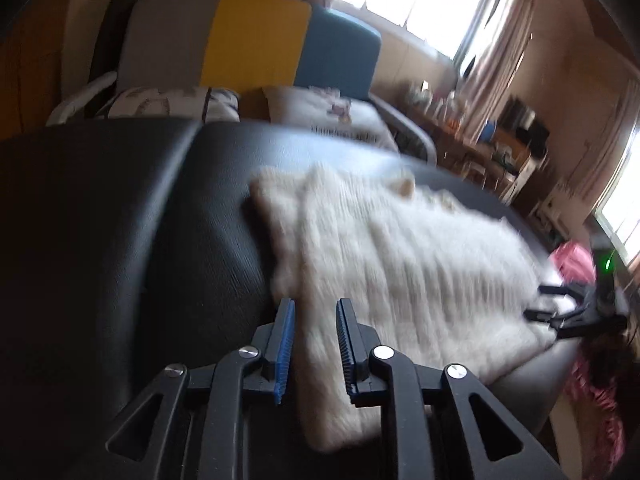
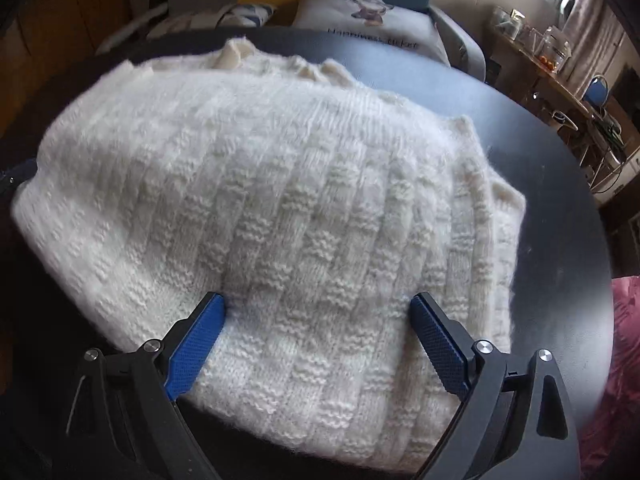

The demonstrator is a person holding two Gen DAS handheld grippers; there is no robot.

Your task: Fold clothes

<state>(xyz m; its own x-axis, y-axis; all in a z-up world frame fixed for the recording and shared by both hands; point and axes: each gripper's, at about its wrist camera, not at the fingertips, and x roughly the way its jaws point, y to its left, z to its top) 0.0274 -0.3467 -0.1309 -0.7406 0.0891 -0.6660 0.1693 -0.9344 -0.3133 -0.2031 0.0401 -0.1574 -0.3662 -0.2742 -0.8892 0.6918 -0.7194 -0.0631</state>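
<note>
A cream knitted sweater (image 1: 400,248) lies folded flat on a black padded table (image 1: 120,220). My left gripper (image 1: 315,304) hovers at its near left edge. The blue pads stand a little apart, knit shows in the gap, and they do not press on it. The right wrist view looks down on the sweater (image 2: 260,200), which fills most of the picture. My right gripper (image 2: 320,300) is wide open just above the near part of the knit, one pad on each side. From the left wrist view the right gripper (image 1: 560,308) shows at the sweater's right edge, fingers spread.
A pink garment (image 1: 572,260) lies off the table's right side, also seen as pink cloth (image 2: 624,340). Behind the table stand a chair with a grey, yellow and blue back (image 1: 256,40) and cushions (image 1: 320,108). Cluttered shelves (image 1: 500,140) line the right wall.
</note>
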